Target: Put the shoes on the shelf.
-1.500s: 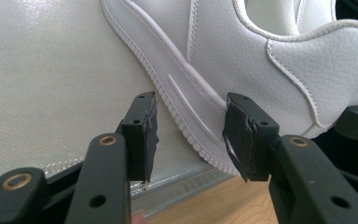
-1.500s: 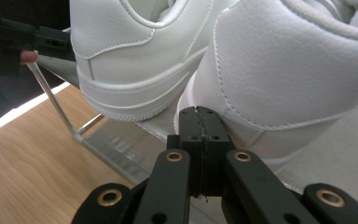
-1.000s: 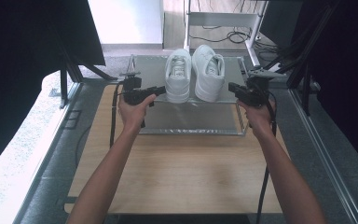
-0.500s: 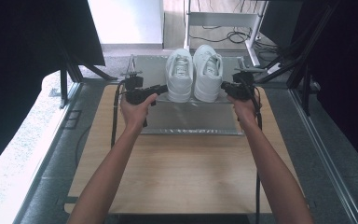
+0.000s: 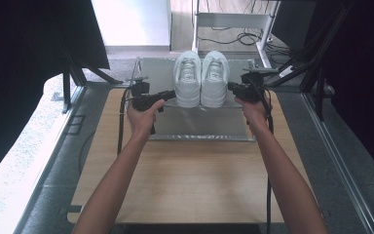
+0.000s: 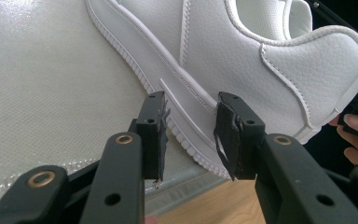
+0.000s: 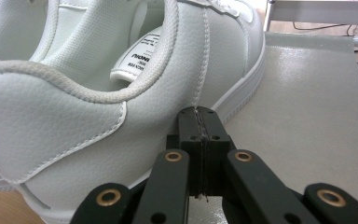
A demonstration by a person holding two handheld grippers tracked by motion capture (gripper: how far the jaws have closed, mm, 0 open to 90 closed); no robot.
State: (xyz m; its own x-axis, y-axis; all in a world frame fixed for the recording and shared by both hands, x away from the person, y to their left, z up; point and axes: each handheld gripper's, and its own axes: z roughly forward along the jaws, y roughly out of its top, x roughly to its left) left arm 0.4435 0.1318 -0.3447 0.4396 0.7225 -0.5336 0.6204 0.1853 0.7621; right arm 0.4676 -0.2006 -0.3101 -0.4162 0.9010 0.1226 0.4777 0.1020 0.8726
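With the pair of white sneakers (image 5: 201, 78) squeezed between them, the half-open left gripper (image 6: 189, 135), jaws just closing, must clamp the sole; right gripper (image 7: 199, 140) pushes shut, empty.

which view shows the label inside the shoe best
The right gripper view: the white label sits close up inside the right shoe, its print visible though too small to read. The high view shows both shoes from above, the label a faint speck there. The left gripper view shows the left shoe from outside.
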